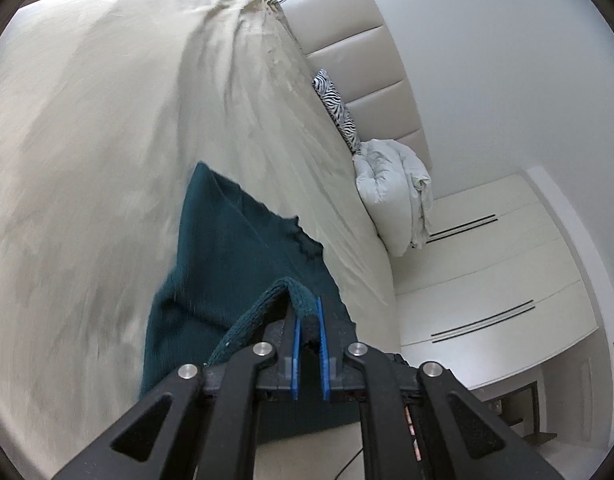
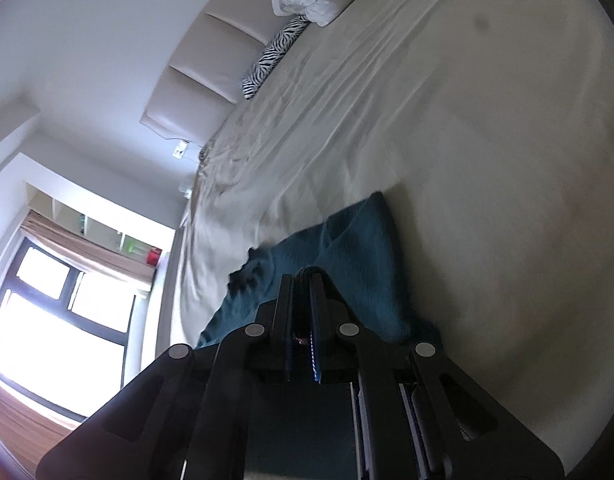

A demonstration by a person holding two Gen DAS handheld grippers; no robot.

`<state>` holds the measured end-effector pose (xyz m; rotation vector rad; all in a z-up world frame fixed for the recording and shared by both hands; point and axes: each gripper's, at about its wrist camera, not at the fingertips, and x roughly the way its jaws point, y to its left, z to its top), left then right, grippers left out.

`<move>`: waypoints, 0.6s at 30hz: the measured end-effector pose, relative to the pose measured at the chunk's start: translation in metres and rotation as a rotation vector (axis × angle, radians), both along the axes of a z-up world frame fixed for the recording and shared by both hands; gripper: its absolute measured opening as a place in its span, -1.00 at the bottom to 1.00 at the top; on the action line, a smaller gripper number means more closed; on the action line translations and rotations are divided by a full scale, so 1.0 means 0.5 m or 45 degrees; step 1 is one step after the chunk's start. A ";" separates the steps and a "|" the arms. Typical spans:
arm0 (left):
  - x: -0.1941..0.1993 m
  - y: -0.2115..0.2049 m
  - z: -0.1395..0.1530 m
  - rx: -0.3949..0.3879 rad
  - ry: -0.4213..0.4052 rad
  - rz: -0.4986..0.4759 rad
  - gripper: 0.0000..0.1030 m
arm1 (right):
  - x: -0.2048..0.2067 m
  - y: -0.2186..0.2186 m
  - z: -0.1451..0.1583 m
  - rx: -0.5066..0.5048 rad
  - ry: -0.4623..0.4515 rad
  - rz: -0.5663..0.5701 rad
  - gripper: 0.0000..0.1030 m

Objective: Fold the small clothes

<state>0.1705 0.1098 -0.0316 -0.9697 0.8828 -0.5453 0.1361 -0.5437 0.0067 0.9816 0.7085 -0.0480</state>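
Note:
A dark teal knit garment (image 1: 227, 264) lies on the cream bed sheet (image 1: 87, 140), partly lifted. My left gripper (image 1: 308, 312) is shut on a folded edge of the teal garment, which loops up between the blue pads. In the right wrist view the same garment (image 2: 347, 240) spreads over the sheet (image 2: 467, 120). My right gripper (image 2: 302, 280) is shut on another edge of it, with dark fabric pinched between the fingers. Both views are tilted and somewhat blurred.
A white pillow and bunched duvet (image 1: 391, 188) and a zebra-print cushion (image 1: 335, 108) lie against the padded headboard (image 1: 359, 52). White wardrobe doors (image 1: 487, 260) stand beyond the bed. A window (image 2: 59, 312) and wooden floor show in the right wrist view.

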 end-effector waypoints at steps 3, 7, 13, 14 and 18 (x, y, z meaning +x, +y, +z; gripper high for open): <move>0.051 -0.003 -0.015 0.019 0.021 0.017 -0.84 | 0.051 -0.006 -0.016 -0.034 0.025 -0.017 -0.88; 0.113 -0.013 -0.030 0.035 0.040 0.035 -0.84 | 0.107 -0.018 -0.038 -0.064 0.060 -0.043 -0.88; 0.191 -0.038 -0.057 0.086 0.068 0.031 -0.84 | 0.179 -0.038 -0.072 -0.112 0.108 -0.080 -0.88; 0.203 -0.039 -0.066 0.095 0.079 0.032 -0.84 | 0.193 -0.042 -0.080 -0.115 0.117 -0.085 -0.88; 0.232 -0.045 -0.111 0.128 0.134 0.032 -0.83 | 0.219 -0.058 -0.110 -0.146 0.175 -0.134 -0.93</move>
